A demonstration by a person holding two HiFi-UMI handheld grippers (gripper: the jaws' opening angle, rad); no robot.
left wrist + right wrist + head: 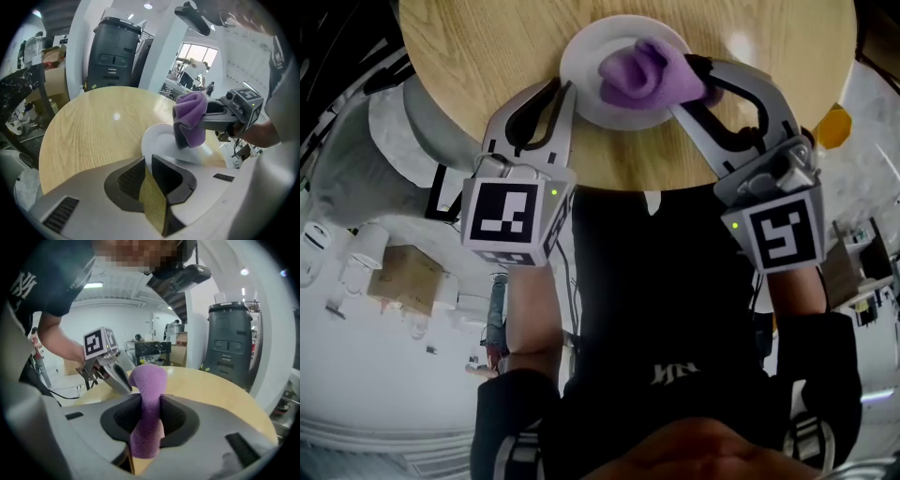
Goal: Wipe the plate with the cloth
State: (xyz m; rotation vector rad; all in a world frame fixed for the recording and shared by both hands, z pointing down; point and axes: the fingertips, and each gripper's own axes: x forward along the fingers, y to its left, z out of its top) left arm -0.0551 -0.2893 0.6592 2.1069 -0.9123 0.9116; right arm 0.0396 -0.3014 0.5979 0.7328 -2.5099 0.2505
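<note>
A white plate [581, 56] lies near the front edge of the round wooden table [487, 47]. My left gripper [565, 89] is shut on its left rim; in the left gripper view the plate's [159, 140] rim runs into the nearly closed jaws of the left gripper [146, 161]. A purple cloth [647, 73] sits bunched on the plate's right half, with my right gripper [698, 84] shut on it. In the right gripper view the cloth [147, 394] stands up between the jaws and hides the plate. The cloth [190, 117] touches the plate's far side.
The table's front edge is close to the person's body. A tall dark grey machine [115, 51] stands beyond the table. A cardboard box [403, 277] sits on the floor at the left and an orange object [832, 127] lies past the table's right edge.
</note>
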